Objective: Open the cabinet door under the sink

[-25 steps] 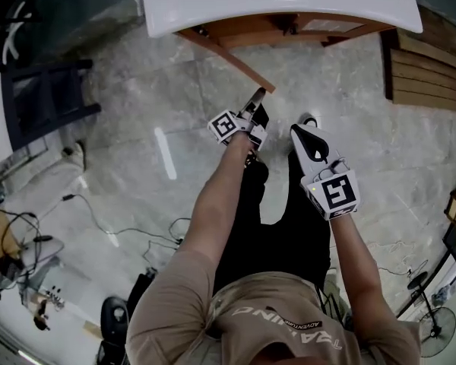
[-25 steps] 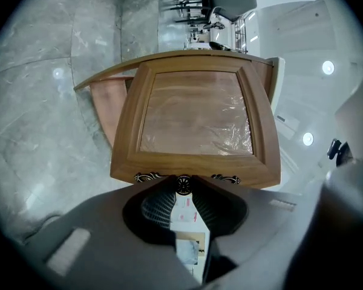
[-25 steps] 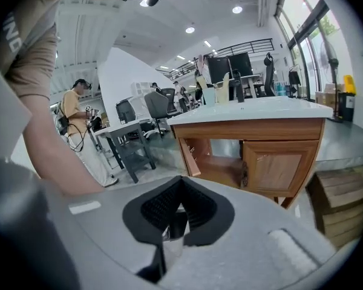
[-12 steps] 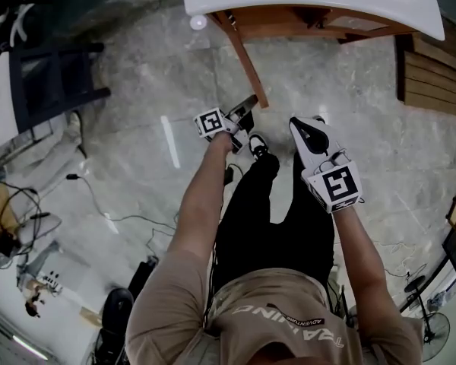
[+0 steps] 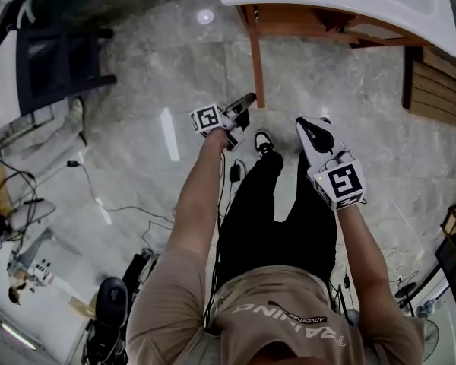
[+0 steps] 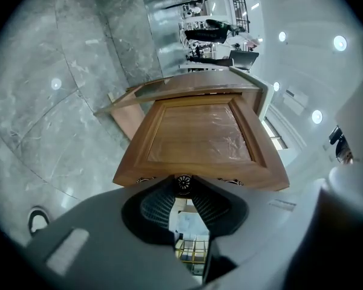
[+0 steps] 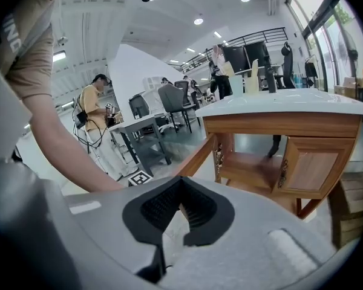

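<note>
Tan short-sleeved T-shirt (image 5: 182, 295), white print; black trousers (image 5: 258, 211); black-and-white shoe (image 5: 264, 141). Grey left tongs (image 5: 245, 99) and right tongs (image 5: 304, 124): black ribbed pads (image 7: 160, 207), black-on-white marker cubes (image 5: 342, 182).

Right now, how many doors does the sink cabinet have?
2. One door is swung open, the left claw gripping its knob. The other door hangs at the right of the cabinet.

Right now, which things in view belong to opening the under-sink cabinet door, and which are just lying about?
Part of the job:
cabinet door, swung out
knob, gripped by the left claw
sink cabinet

Not in use or lying about:
right claw, empty
black chair
floor cables
stacked wooden slats
</note>
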### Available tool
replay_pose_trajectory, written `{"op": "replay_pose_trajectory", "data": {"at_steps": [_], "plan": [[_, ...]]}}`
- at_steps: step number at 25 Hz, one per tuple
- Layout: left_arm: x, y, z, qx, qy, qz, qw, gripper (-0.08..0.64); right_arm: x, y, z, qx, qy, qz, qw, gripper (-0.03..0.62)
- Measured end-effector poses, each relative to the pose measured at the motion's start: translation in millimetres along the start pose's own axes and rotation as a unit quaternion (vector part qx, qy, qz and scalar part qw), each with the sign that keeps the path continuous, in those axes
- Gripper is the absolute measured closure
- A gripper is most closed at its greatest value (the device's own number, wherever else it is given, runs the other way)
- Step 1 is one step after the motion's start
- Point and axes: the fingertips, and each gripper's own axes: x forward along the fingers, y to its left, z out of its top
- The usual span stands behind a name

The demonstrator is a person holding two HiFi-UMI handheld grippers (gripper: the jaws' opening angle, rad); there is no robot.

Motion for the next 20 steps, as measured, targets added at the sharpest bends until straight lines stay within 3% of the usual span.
{"op": "replay_pose_trajectory", "data": {"at_steps": [6,7,10,13,15,20], "plan": [[-7.2,-5.3,12.1,0.009,-0.018,-0.018,0.9996,0.459,8.2,5.3,5.2,-0.008,0.002,0.012,1.0,0.591],[-7.2,-3.4,12.6,0.02,-0.015,-0.007,0.9997,0.459,9.0,6.1,6.0,-0.007,0.002,0.013,1.0,0.591],[-26.1,24.4,19.9,0.08,-0.014,0.112,0.9905,0.454,10.9,11.7,11.0,-0.004,-0.003,0.015,1.0,0.591],[-41.6,28.4,11.5,0.096,-0.022,0.153,0.9833,0.461,8.7,20.8,13.9,-0.006,-0.004,0.017,1.0,0.591],[-48.8,23.5,-3.5,0.092,-0.022,0.15,0.9841,0.532,5.0,24.1,15.2,-0.007,-0.005,0.017,1.0,0.591],[-47.6,3.2,-55.4,0.071,-0.01,0.111,0.9913,0.546,-15.5,18.7,16.0,-0.01,-0.009,0.008,1.0,0.591]]}}
